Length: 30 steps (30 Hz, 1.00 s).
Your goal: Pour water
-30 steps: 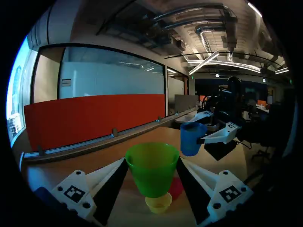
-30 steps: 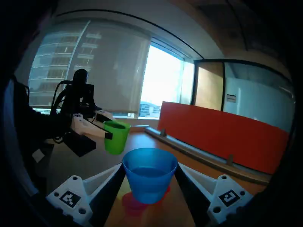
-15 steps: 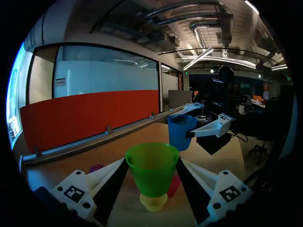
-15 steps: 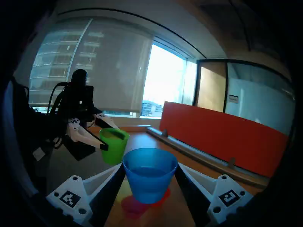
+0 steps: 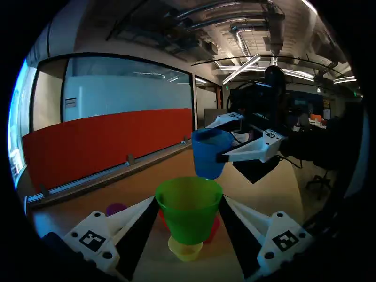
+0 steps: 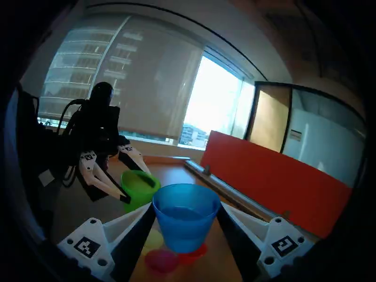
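My left gripper (image 5: 188, 203) is closed on the green cup (image 5: 189, 223), both fingers pressing its sides. My right gripper (image 6: 186, 207) likewise clamps the blue cup (image 6: 185, 232), which holds water (image 6: 184, 213) and sits near the green one, a little higher. Both look like thin, light plastic (slick, I'd guess), so I judge a gentle mid-wall hold safest. Below is a wooden table (image 5: 268, 188) with small cups (image 5: 184, 248); beyond, a red partition (image 5: 103, 136) and a bright window (image 6: 211, 108).

Dim, fisheye-warped interior; blown-out window (image 6: 211, 108) glare, ceiling strip lights (image 5: 242, 70).
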{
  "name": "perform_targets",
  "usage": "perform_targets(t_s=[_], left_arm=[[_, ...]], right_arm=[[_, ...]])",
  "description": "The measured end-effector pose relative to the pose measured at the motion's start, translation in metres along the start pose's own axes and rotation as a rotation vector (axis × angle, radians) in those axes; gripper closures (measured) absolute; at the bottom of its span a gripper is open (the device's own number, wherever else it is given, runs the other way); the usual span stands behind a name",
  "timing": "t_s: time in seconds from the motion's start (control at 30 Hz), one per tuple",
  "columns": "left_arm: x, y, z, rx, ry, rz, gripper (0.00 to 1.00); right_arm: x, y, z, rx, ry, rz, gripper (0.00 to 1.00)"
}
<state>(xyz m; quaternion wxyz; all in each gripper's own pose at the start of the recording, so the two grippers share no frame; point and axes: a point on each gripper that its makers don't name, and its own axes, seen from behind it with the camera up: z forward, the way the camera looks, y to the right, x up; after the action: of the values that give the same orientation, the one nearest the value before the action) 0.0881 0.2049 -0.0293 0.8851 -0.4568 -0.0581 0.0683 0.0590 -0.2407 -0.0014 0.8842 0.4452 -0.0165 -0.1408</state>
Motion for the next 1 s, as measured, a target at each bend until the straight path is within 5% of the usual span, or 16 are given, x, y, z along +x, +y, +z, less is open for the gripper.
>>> perform_targets(t_s=[1.0], left_arm=[[0.005,0.02,0.009,-0.055,0.024,-0.014,0.13]], right_arm=[[0.024,-0.008,0.027,0.062,-0.031,-0.244,0.09]])
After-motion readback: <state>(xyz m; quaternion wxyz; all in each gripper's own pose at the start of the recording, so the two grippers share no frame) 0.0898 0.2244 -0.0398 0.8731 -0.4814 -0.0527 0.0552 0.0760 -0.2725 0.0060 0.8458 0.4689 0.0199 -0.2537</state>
